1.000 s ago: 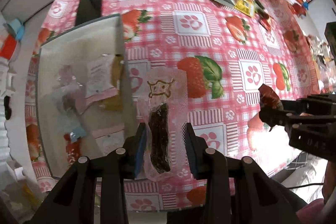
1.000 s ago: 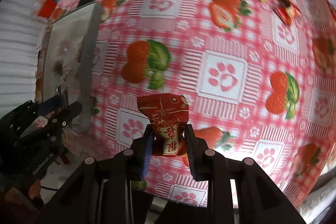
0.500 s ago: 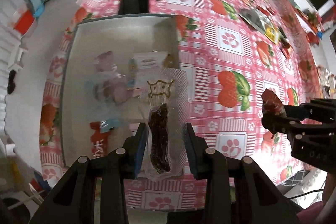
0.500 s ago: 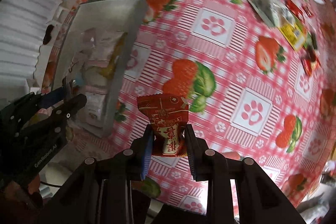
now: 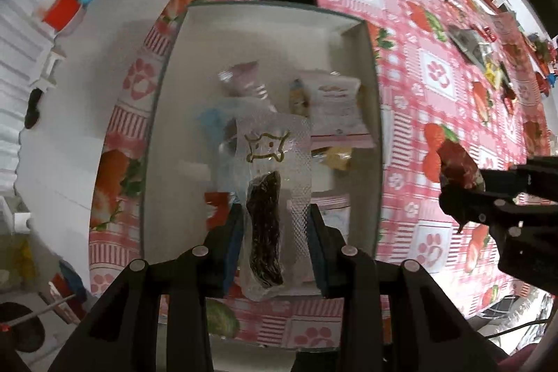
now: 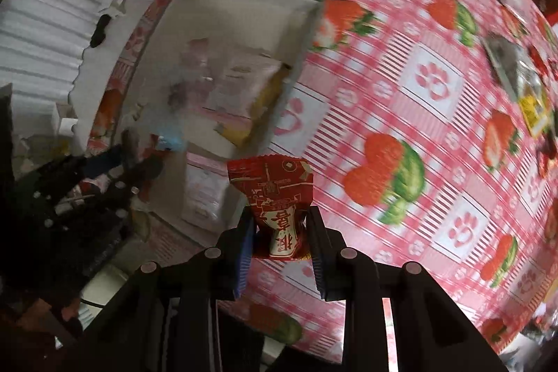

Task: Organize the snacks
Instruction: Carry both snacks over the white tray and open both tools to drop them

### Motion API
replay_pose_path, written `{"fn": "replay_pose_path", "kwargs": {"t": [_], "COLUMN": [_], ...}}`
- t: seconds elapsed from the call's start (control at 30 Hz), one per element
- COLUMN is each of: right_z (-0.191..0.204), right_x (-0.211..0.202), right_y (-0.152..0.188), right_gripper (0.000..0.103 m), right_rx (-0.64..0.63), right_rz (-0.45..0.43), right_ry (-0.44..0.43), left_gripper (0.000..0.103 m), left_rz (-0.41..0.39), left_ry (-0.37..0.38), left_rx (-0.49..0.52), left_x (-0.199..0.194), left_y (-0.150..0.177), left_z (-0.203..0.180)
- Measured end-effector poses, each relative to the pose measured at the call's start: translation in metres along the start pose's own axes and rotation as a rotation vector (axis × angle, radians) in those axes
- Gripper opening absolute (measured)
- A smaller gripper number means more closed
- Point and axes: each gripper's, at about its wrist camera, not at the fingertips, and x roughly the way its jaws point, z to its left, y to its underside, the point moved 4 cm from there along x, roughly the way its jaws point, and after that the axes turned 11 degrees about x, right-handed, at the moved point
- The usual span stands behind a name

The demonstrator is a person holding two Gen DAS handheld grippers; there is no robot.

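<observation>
Strawberry-print surface carries a grey box (image 5: 352, 23) directly beneath the left tongs (image 5: 273, 239), pinching a clear jerky pouch (image 5: 273, 197). Right tongs (image 6: 280, 232), beside the box, pinch a red packet (image 6: 275, 194). Lower before letting go, so each snack lands flat inside

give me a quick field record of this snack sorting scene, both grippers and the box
left gripper: shut on clear packet with a dark snack strip inside, above the box
right gripper: shut on red snack packet, above the tablecloth beside the box
box: open, grey, several snack packets inside
tablecloth: pink check, strawberries and paw prints
loose snacks: at the table's far side
</observation>
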Motion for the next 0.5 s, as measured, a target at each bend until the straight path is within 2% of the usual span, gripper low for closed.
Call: {"fn": "replay_pose_path", "kwargs": {"t": [0.23, 0.3, 0.4, 0.43, 0.5], "right_z": [0.042, 0.048, 0.051, 0.051, 0.047], "right_x": [0.025, 0.032, 0.039, 0.040, 0.039], "right_y": [-0.017, -0.017, -0.018, -0.018, -0.019], "right_gripper": [0.031, 0.031, 0.035, 0.038, 0.066], "right_rx": [-0.047, -0.054, -0.052, -0.048, -0.038], "right_rz": [0.059, 0.079, 0.097, 0.099, 0.095], "right_ry": [-0.040, -0.040, -0.029, -0.030, -0.018], "left_gripper": [0.045, 0.059, 0.076, 0.077, 0.081], "left_rz": [0.032, 0.027, 0.023, 0.026, 0.033], "left_ry": [-0.023, -0.027, -0.068, -0.068, -0.039], "left_rx": [-0.017, -0.021, -0.042, -0.058, -0.088], "left_x": [0.011, 0.011, 0.010, 0.010, 0.011], "left_y": [0.004, 0.005, 0.009, 0.011, 0.015], "left_z": [0.014, 0.017, 0.025, 0.029, 0.035]}}
